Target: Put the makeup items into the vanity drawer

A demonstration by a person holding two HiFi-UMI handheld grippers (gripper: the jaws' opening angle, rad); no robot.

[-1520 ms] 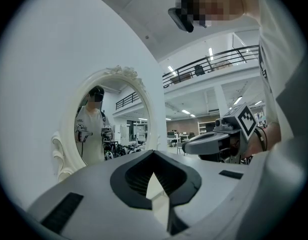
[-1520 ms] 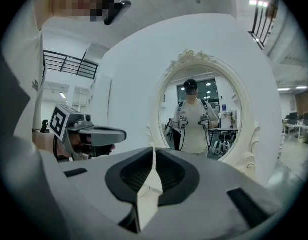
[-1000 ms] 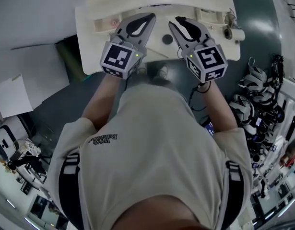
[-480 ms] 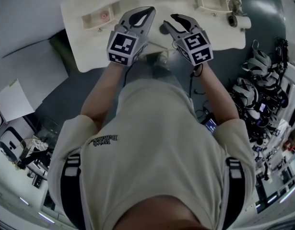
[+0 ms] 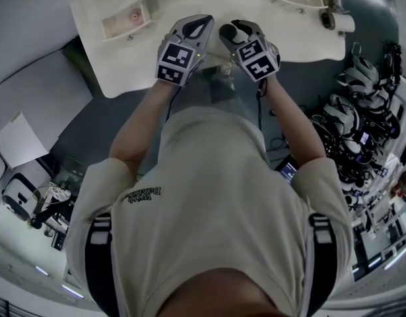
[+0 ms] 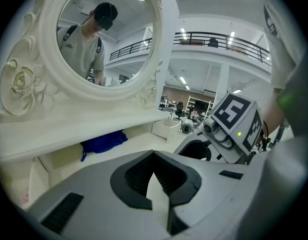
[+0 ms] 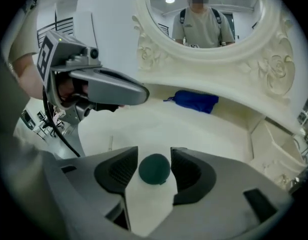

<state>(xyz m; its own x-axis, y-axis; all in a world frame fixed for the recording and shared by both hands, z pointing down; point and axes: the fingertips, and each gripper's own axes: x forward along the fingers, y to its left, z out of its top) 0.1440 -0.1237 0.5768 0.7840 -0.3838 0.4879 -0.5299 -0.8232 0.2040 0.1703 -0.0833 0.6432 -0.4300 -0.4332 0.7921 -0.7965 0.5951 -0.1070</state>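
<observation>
Right gripper [image 7: 155, 153]: jaws just opened, spread around dark green round item [image 7: 154, 170], mid vanity top [image 7: 209, 134]; close squarely, centred. Left gripper [image 6: 153, 159]: jaws together, empty.

I am watching the tabletop [image 5: 123, 68] running off the head view's top edge; the blue bundle [image 7: 195, 101] is sitting half under the mirror shelf [image 7: 194, 81], and the dark round item [image 7: 154, 169] is showing too little to name.
</observation>
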